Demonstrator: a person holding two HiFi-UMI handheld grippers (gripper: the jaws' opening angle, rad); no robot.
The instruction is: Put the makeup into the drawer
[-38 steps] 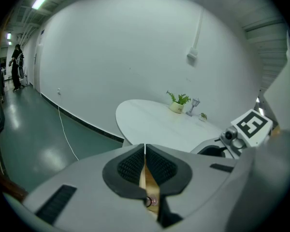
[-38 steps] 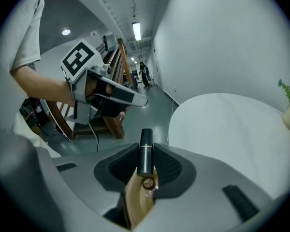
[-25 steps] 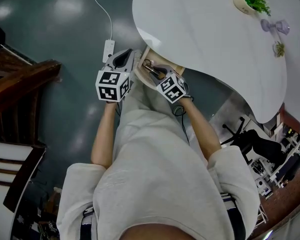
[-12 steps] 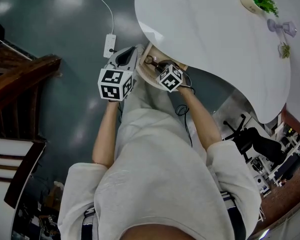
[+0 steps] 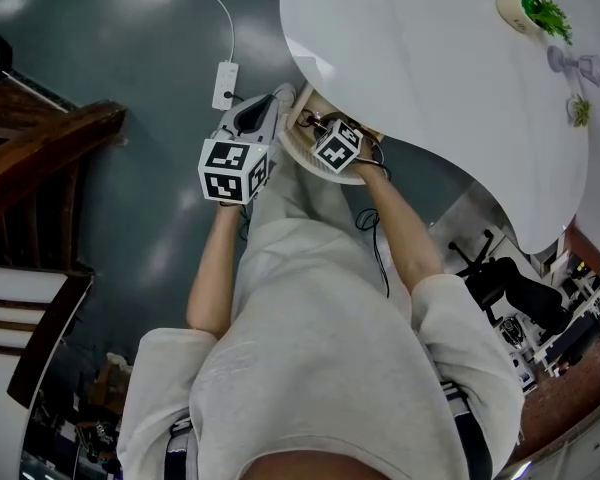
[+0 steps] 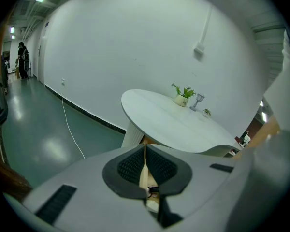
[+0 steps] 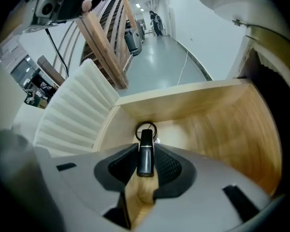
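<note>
Since a second ago the makeup (image 7: 146,141) has gone down with the right claw (image 7: 145,153), which in the head view now sits further over the drawer (image 7: 183,93) than it did; the left claw (image 6: 145,163) has hardly shifted. We see the makeup as a short dark tube standing lengthwise between the right claw's pads. The claw is closed on it, so only the tube's own width parts the two sides. Its far tip points down into the drawer, above the pale wooden bottom and close to the corner where the rear and side walls meet. Just past that tip lies a thin dark ring (image 7: 146,128) on the drawer floor; we cannot tell whether the tube touches it.

The left claw is at the drawer's left side, closed to a narrow slit, with a thin tan edge of wood pinched between the pads. We take this for the drawer's wall.

The drawer stands pulled out from under the round white worktop (image 5: 430,68), which carries a small potted plant (image 5: 525,3) near its far rim. A white power strip (image 5: 225,83) with its cable lies on the dark floor beside the left claw, and a wooden chair (image 5: 40,158) stands further left.
</note>
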